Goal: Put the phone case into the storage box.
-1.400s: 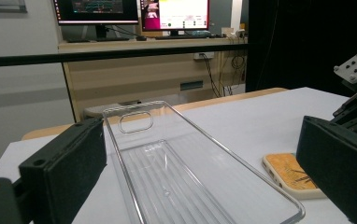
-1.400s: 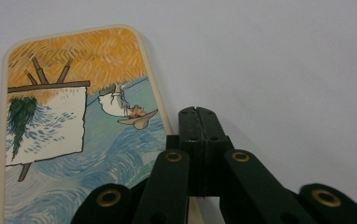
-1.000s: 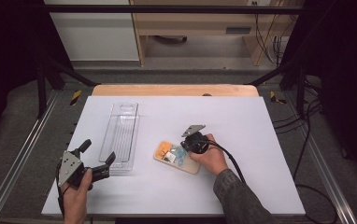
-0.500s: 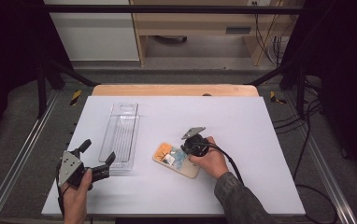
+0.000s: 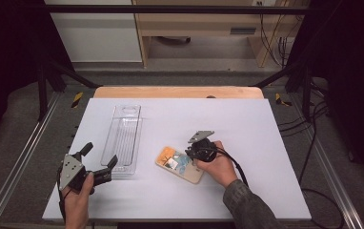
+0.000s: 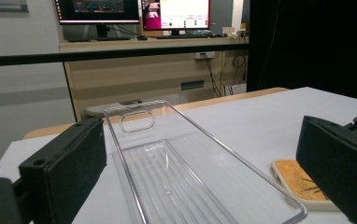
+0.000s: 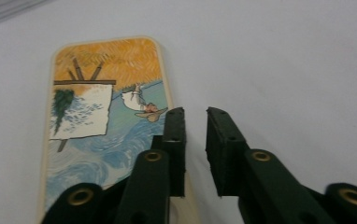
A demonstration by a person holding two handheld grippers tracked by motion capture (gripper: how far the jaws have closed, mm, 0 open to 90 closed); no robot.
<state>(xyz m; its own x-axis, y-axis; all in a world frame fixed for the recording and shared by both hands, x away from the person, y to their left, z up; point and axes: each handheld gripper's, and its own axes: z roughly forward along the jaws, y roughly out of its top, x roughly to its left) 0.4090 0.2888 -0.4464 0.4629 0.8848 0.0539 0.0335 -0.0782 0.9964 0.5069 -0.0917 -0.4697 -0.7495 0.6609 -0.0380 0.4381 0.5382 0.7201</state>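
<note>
Tray (image 5: pixel 122 138) lies lengthwise on the table (image 5: pixel 266 124), left of centre, running from six toward twelve o'clock. At its four o'clock, just apart, the card (image 5: pixel 179 164) lies flat on the table, angled. The left tool (image 5: pixel 99 161) sits at the tray's near end, about seven o'clock of it, one jaw either side of the tray's near-left corner in the left gripper view. The right tool (image 5: pixel 192 153) is over the card's three o'clock edge; in the right gripper view one jaw is above the card (image 7: pixel 106 121), the other past its edge above bare table. Behind the table, at twelve o'clock, a desk (image 6: pixel 158 60) carries monitors (image 6: pixel 134 9).
</note>
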